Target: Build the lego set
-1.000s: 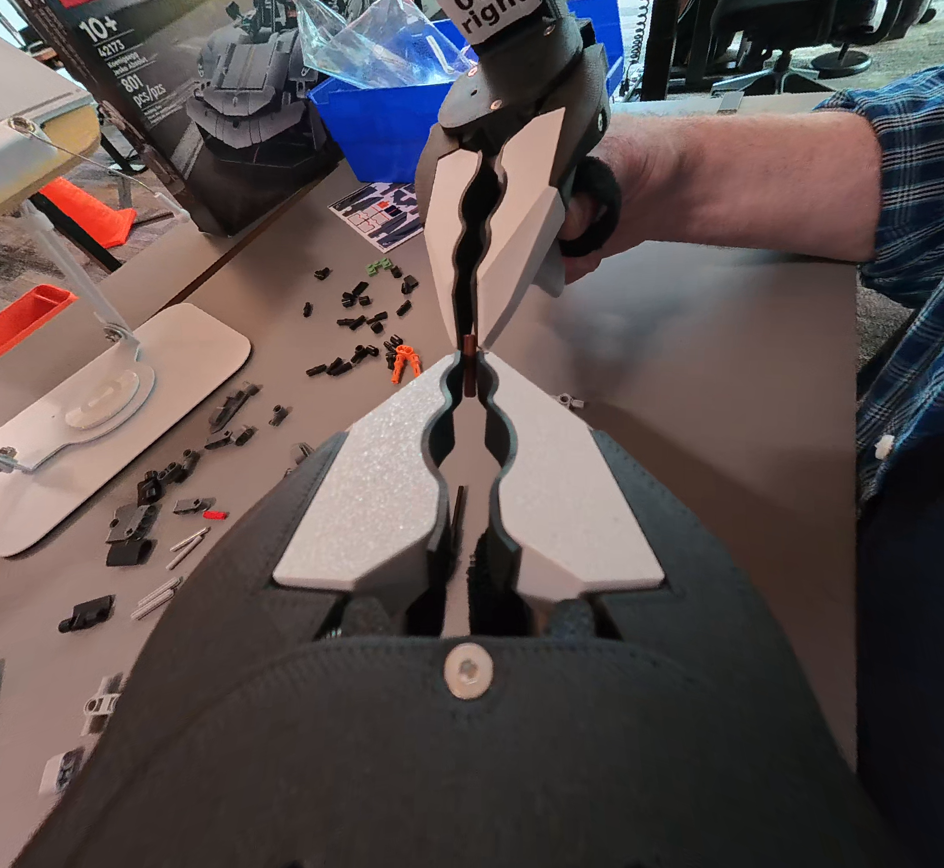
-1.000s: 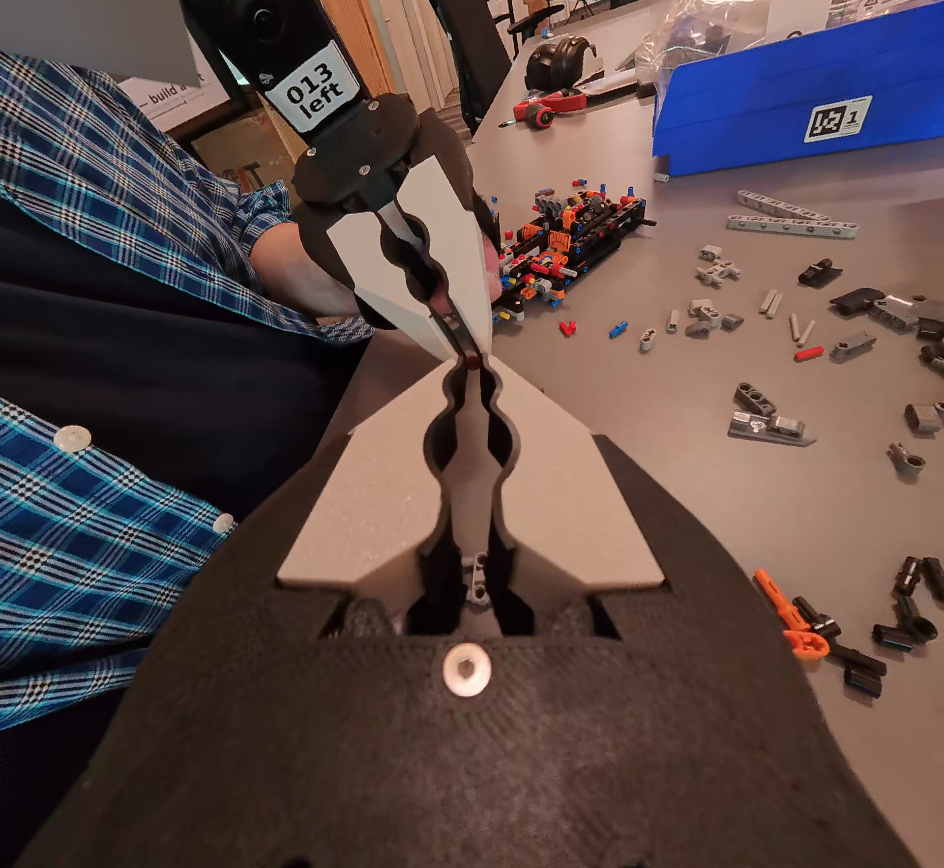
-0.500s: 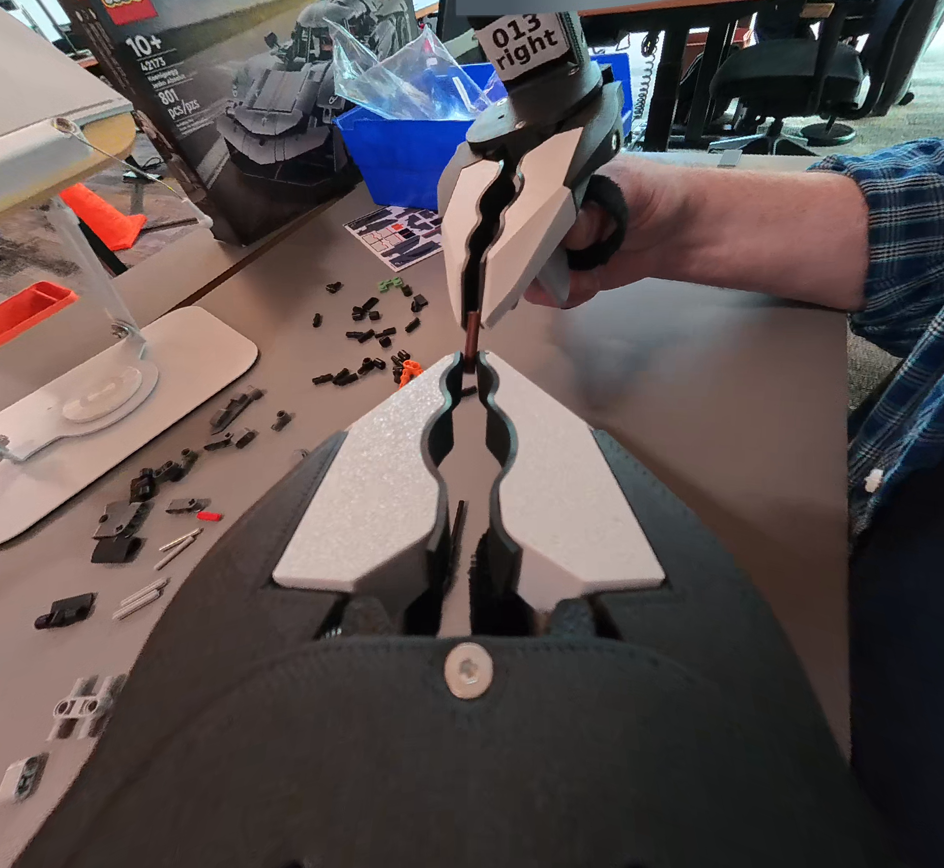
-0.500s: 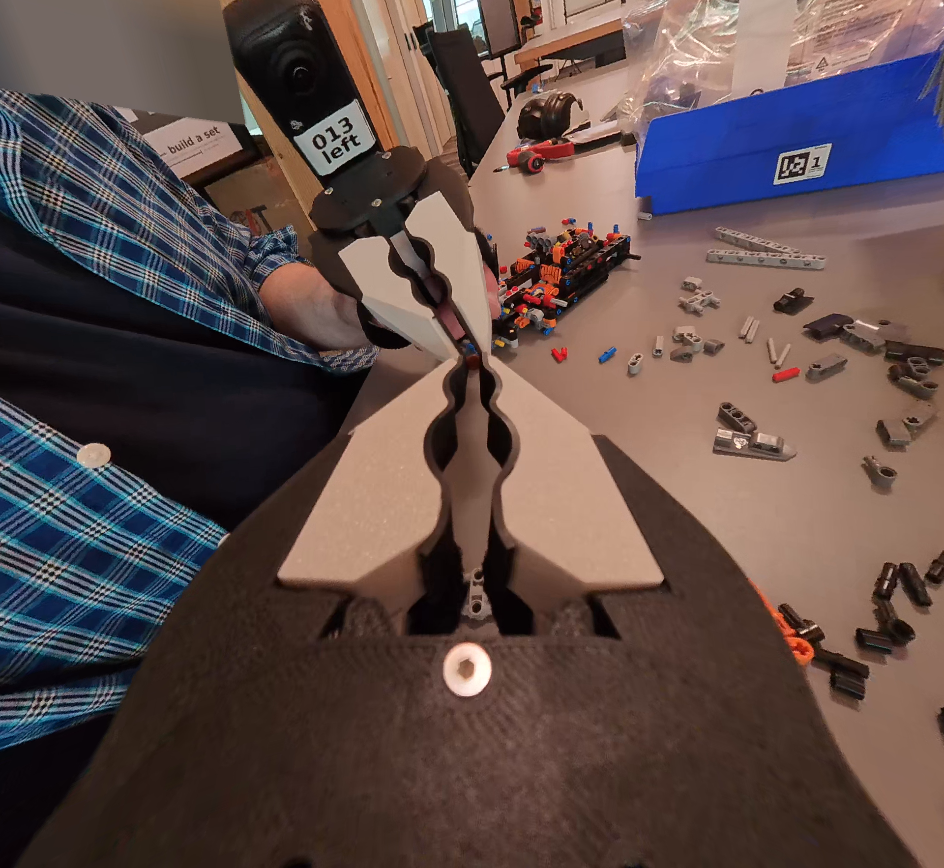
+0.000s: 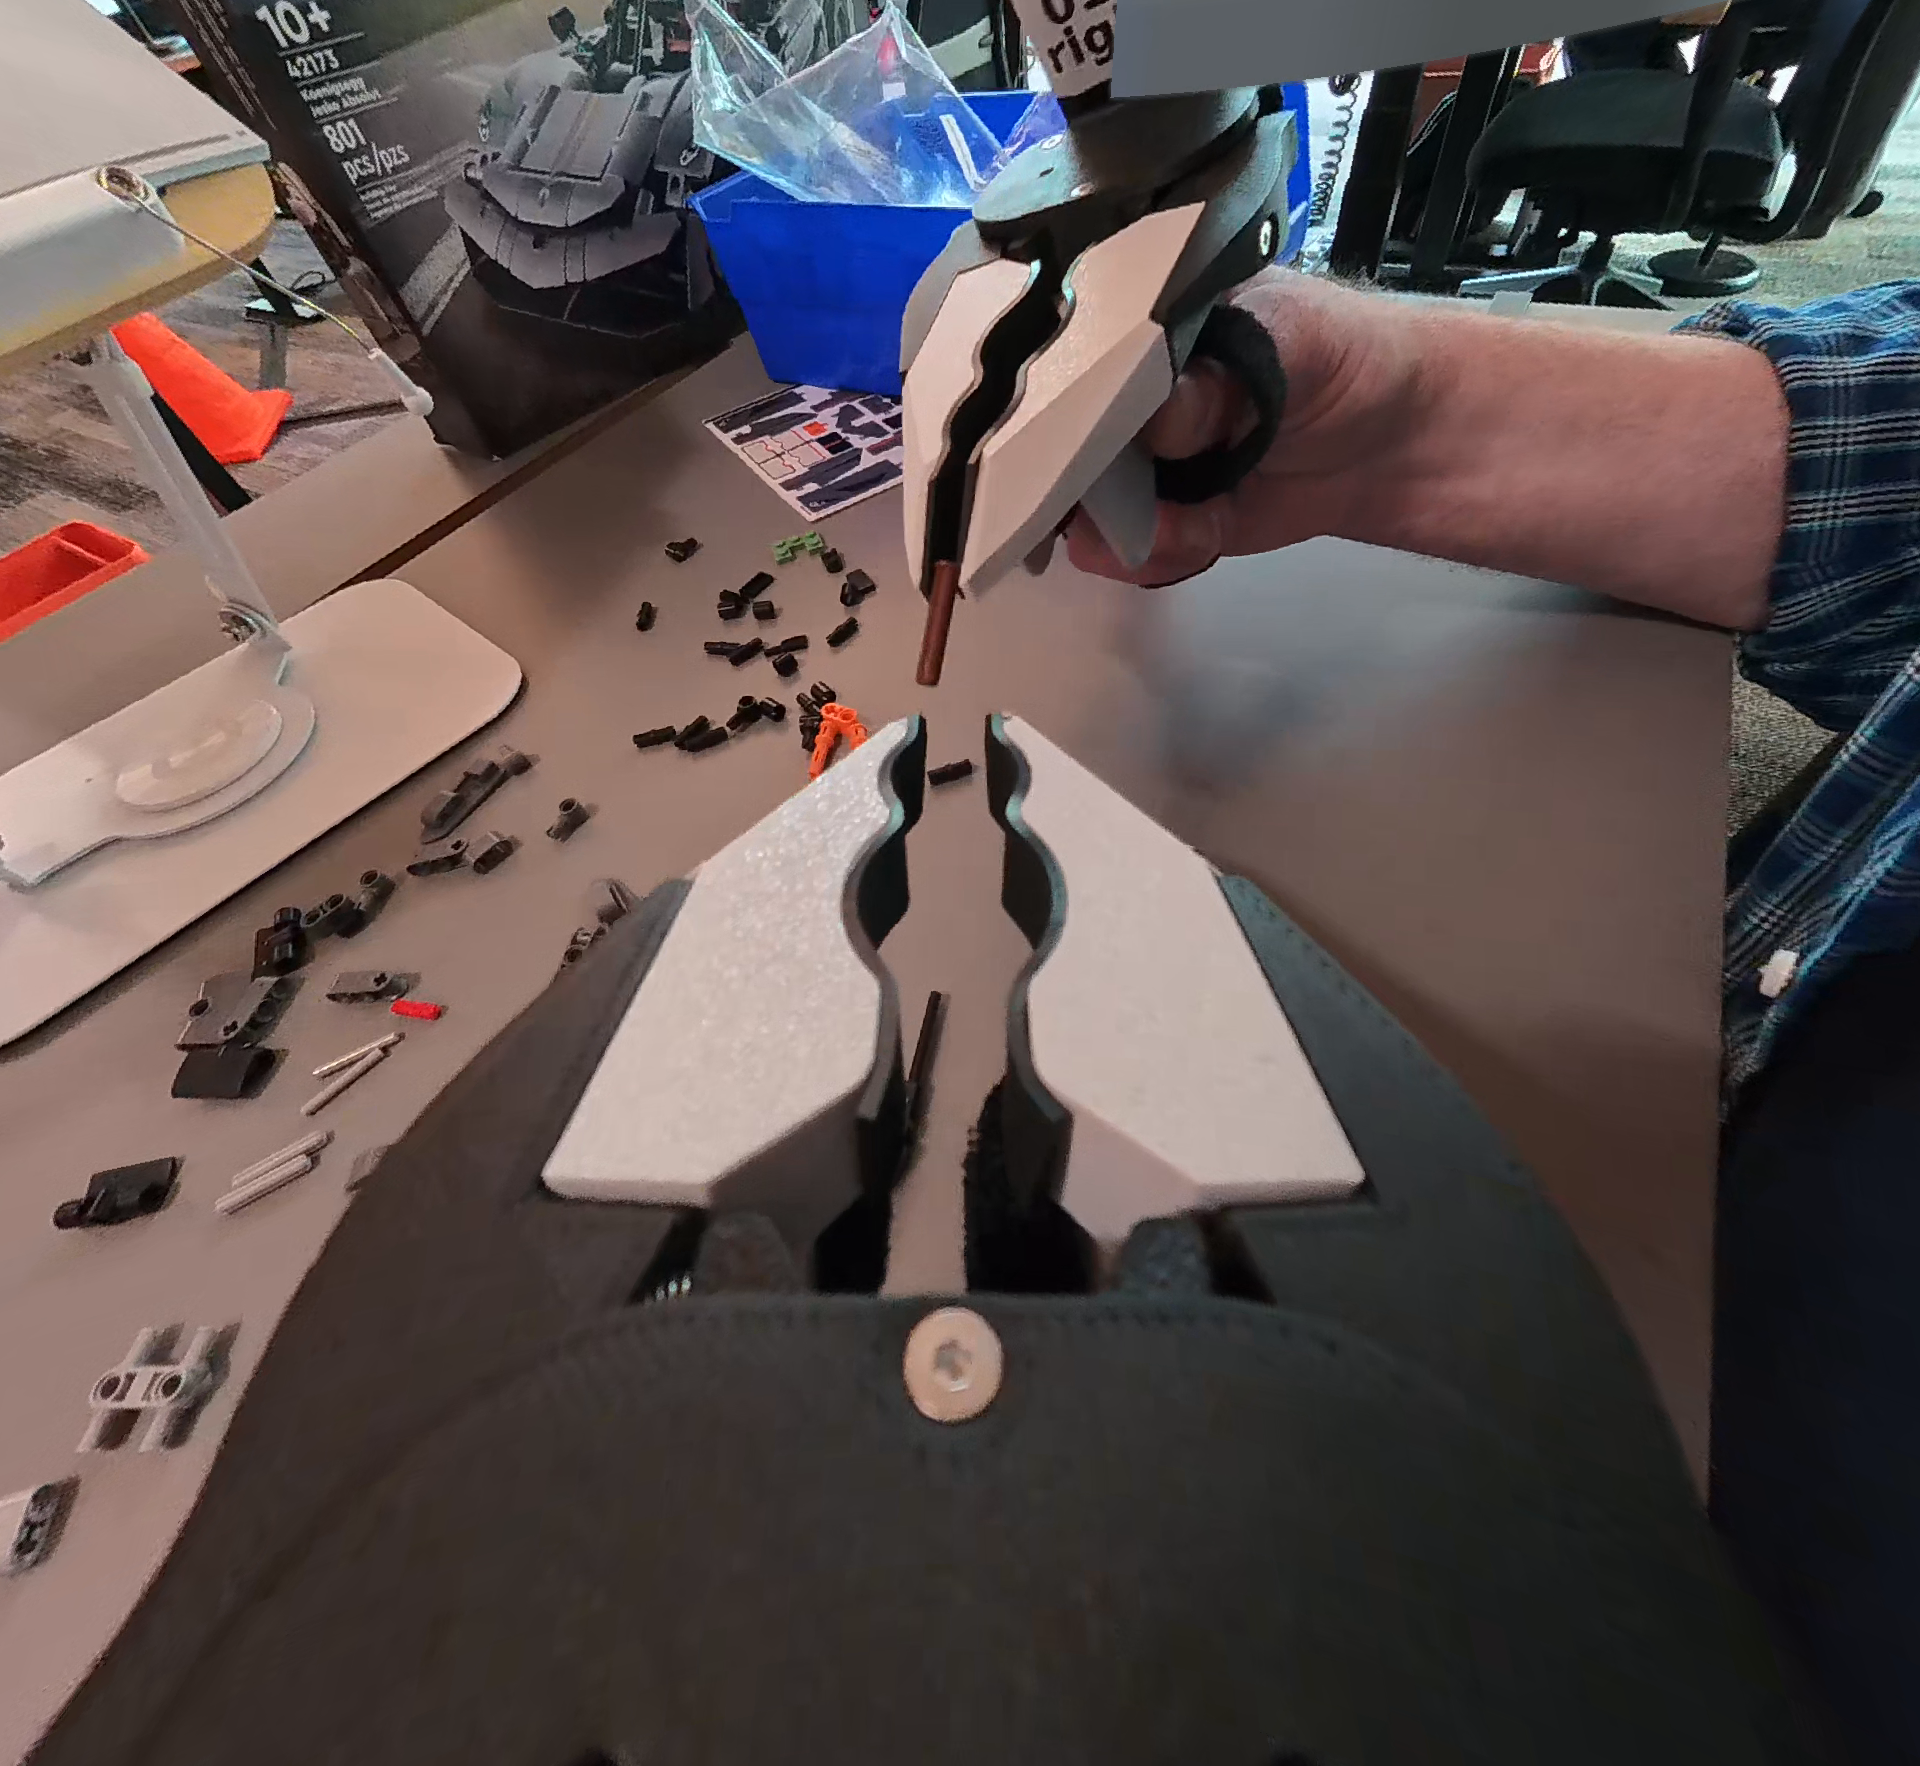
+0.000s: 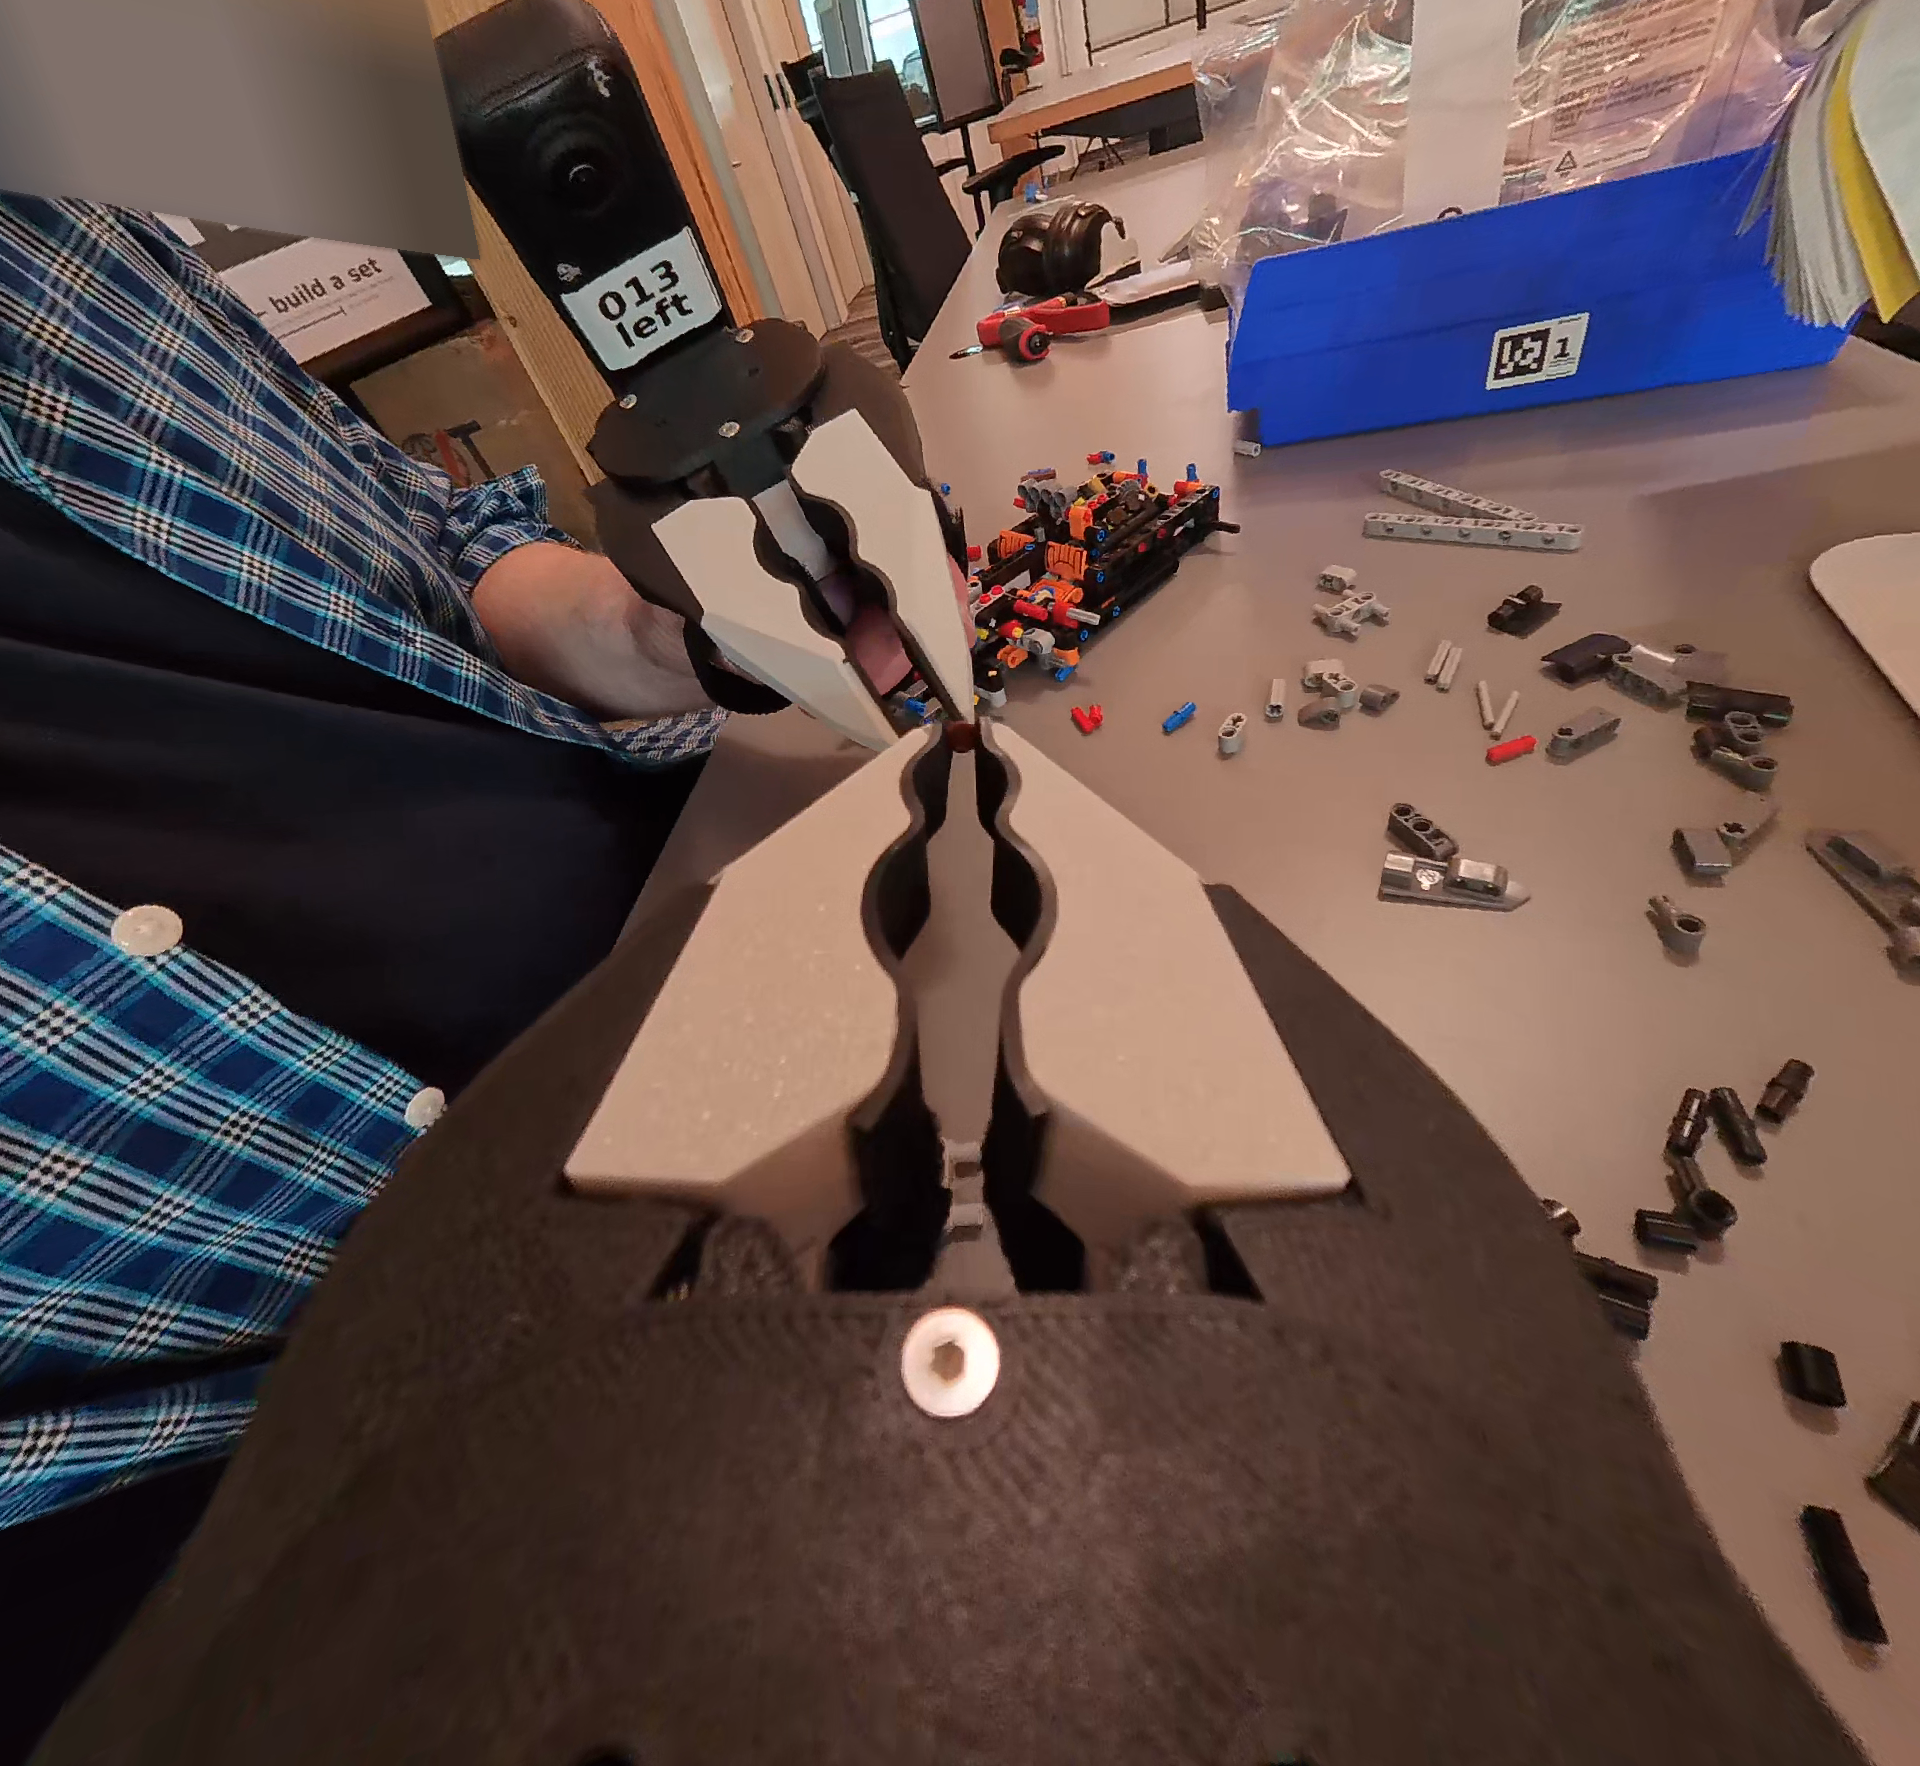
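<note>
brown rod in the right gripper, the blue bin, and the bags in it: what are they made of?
Brown rod: looks like moulded plastic, matte, uniform colour with no metallic glint; likely an axle from the set.
Blue bin: seems rigid plastic, smooth with a slight sheen on flat walls; corrugated sheet is possible.
Bags: thin clear plastic film, creased, glossy and see-through.

Matt grey table [image 5: 1403, 729], glossy clear plastic bag [image 5: 831, 116]
</note>
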Demonstrator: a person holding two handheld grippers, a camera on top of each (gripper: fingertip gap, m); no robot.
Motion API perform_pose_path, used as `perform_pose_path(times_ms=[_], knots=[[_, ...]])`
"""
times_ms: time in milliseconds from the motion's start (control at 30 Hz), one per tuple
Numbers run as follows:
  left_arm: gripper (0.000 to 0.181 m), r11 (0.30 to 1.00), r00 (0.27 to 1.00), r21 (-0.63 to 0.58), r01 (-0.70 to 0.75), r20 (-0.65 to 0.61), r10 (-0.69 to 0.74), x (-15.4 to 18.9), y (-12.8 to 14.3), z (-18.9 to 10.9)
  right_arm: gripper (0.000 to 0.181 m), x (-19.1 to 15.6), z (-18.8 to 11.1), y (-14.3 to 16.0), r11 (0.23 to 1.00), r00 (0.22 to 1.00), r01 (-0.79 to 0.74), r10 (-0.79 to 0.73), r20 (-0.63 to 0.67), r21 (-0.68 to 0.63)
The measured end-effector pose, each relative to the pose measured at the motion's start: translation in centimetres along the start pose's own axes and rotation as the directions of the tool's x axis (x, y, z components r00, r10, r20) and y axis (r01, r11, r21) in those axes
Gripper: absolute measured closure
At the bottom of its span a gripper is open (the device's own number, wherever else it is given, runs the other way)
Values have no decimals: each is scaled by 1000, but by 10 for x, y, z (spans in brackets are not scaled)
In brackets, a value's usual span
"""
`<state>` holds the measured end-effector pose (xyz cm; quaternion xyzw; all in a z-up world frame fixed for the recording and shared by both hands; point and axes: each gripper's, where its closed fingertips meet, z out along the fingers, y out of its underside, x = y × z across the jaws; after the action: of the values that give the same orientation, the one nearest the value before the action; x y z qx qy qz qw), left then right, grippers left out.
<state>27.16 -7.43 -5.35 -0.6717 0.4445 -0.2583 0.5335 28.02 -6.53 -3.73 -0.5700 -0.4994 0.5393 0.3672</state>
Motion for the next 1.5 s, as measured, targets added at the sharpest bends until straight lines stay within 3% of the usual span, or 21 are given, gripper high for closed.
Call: perform_pose_path(times_ms=[1500], knots=[[168,999,1000,-39,27,-5,-27,9,10,1,180,11,-10,-2,1000,997,20,-20,-75,-5]])
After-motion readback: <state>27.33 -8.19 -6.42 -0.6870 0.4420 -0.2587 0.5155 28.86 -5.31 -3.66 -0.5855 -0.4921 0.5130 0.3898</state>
